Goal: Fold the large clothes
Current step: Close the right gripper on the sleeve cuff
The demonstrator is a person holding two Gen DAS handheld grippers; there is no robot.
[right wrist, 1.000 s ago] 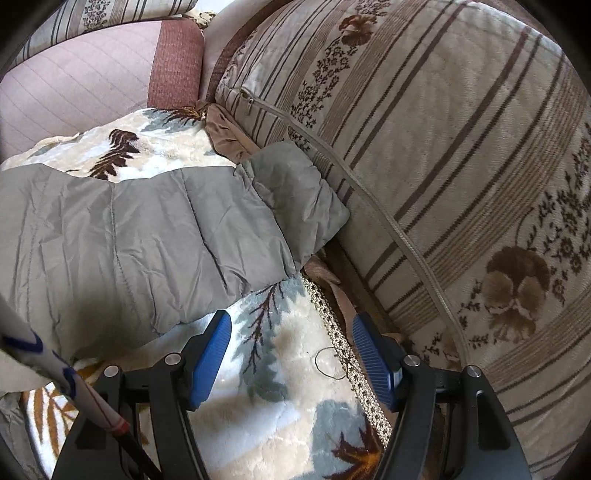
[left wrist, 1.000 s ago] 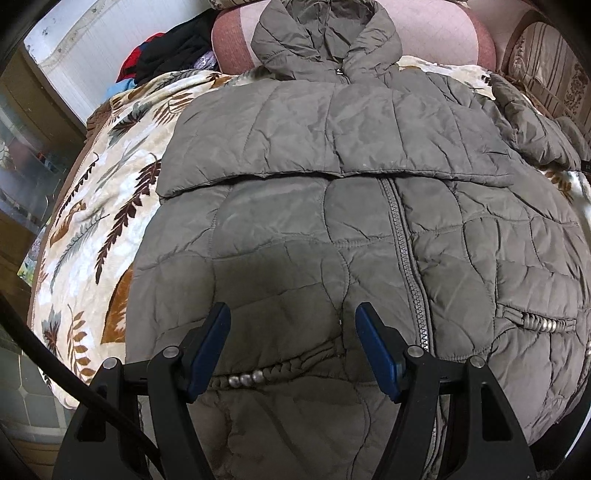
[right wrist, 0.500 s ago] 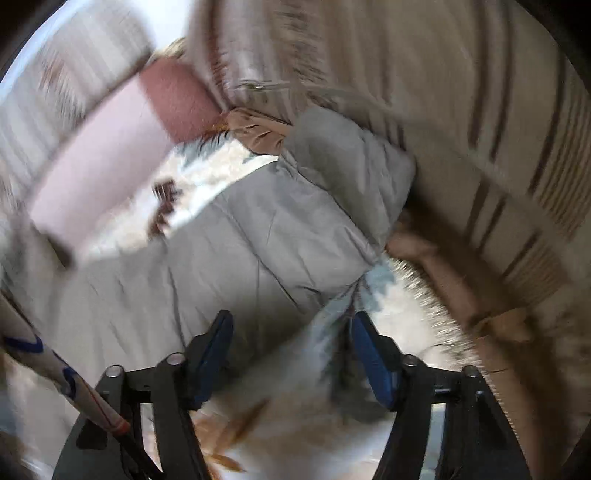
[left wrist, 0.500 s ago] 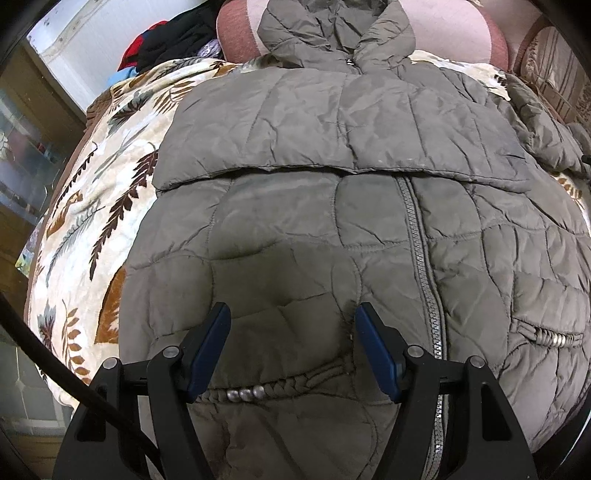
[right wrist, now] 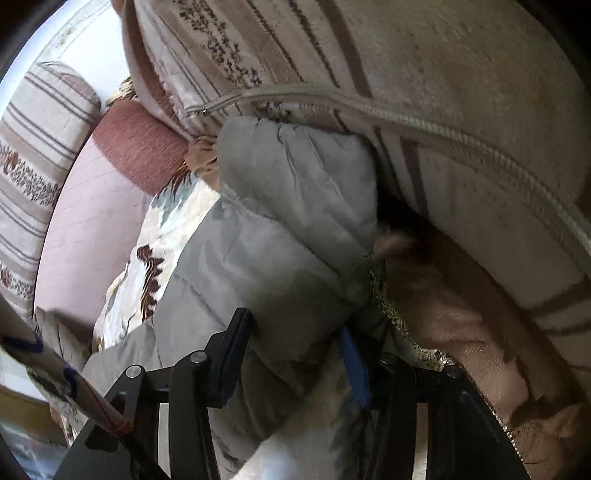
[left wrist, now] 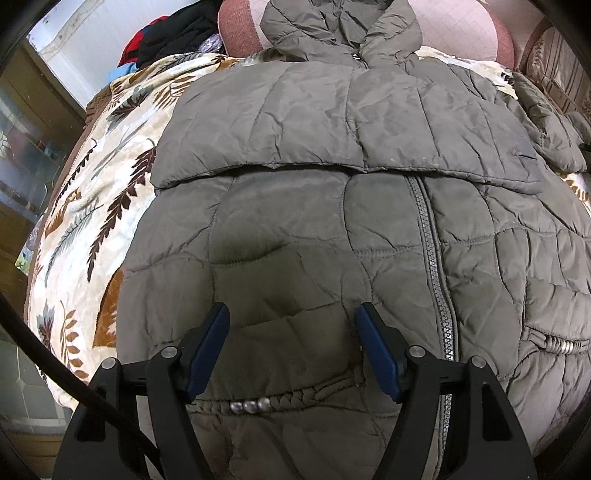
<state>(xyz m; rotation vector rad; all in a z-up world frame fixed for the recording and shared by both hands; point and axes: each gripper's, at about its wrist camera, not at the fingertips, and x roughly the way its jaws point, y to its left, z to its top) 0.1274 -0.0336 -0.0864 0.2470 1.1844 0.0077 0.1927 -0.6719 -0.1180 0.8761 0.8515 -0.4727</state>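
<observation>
A large olive-grey quilted jacket (left wrist: 332, 206) lies front up on the leaf-patterned blanket (left wrist: 92, 192), zipped, hood at the far end. One sleeve is folded across the chest. My left gripper (left wrist: 291, 321) hovers open over the jacket's lower left front, just above the pocket trim (left wrist: 258, 402), holding nothing. In the right wrist view the other sleeve (right wrist: 280, 229) stretches to the striped cushion (right wrist: 461, 110). My right gripper (right wrist: 295, 336) is tilted and straddles that sleeve near its cuff, its jaws still apart on either side of the cloth.
A pink bolster (left wrist: 461, 33) lies behind the hood. A pile of dark and red clothes (left wrist: 166, 37) sits at the back left. The bed's left edge (left wrist: 40, 295) drops to a tiled floor. Brown cloth (right wrist: 461, 314) lies under the striped cushion.
My right gripper has swung and rolled over the sleeve, moving from the blanket beside it to astride the cuff end. My left gripper has crept slightly forward over the jacket front.
</observation>
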